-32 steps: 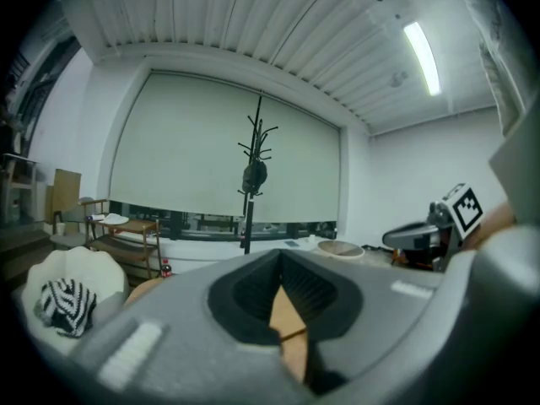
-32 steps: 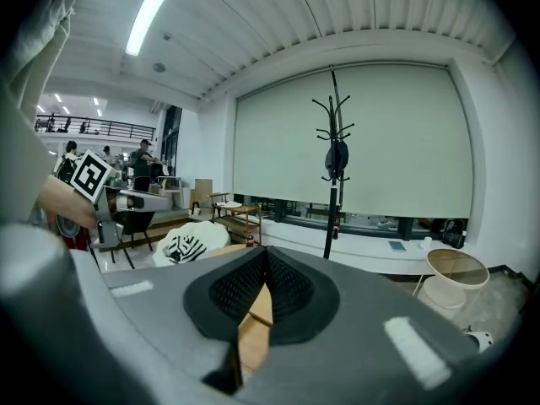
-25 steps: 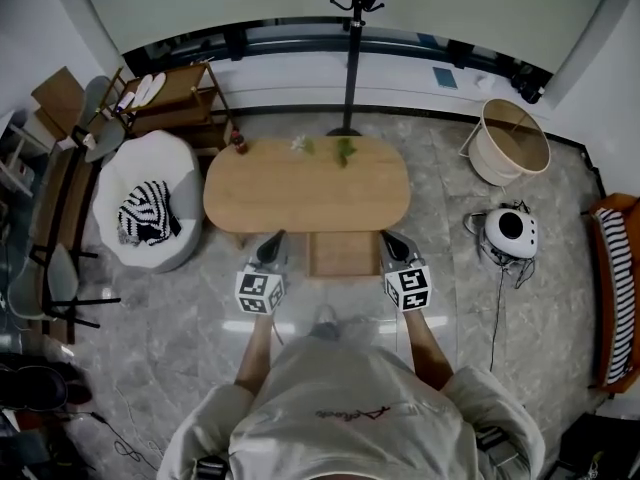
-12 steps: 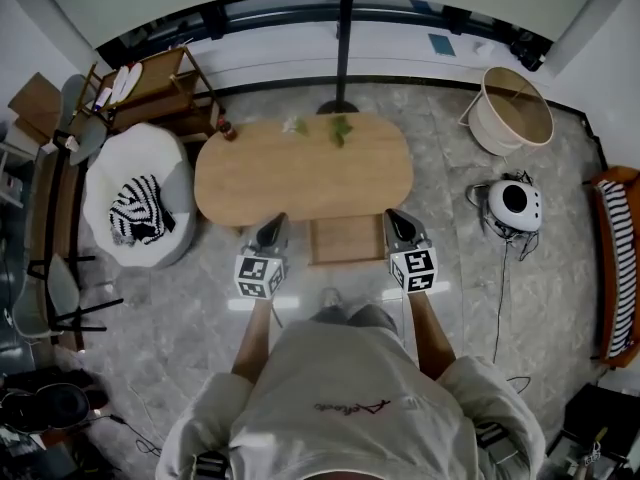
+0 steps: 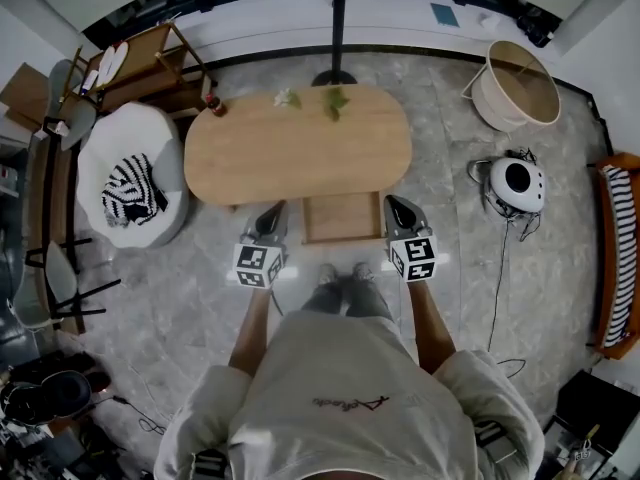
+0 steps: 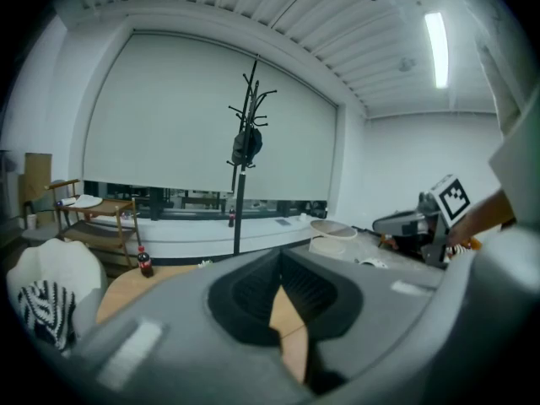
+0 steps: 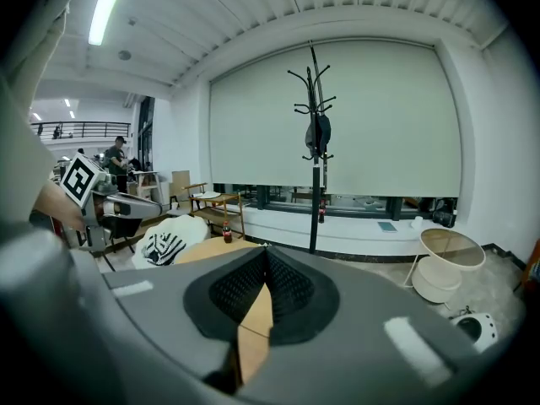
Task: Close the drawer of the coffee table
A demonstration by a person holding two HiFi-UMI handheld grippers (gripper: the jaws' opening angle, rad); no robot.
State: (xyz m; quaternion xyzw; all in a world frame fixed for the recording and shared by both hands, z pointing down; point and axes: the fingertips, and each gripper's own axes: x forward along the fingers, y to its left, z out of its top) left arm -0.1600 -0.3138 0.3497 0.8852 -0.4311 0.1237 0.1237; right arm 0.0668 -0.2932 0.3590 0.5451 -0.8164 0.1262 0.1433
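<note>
The oval wooden coffee table (image 5: 297,146) stands in the middle of the head view, and its open drawer (image 5: 341,218) sticks out from the near edge. My left gripper (image 5: 272,212) is shut and empty, its tip just left of the drawer's front. My right gripper (image 5: 395,208) is shut and empty too, just right of the drawer. In the left gripper view the closed jaws (image 6: 281,278) point over the tabletop (image 6: 126,287). The right gripper view shows its closed jaws (image 7: 265,270) with the tabletop (image 7: 207,250) beyond.
A cola bottle (image 5: 212,103) and small plants (image 5: 335,100) sit on the table's far edge. A coat stand (image 5: 337,28) rises behind it. A white chair with a striped cloth (image 5: 130,190) is at the left, a round basket (image 5: 519,85) and a white device (image 5: 518,184) at the right.
Both grippers have come lower, and their tips now sit beside the drawer's front corners. The view has shifted, so the table sits higher in the picture.
</note>
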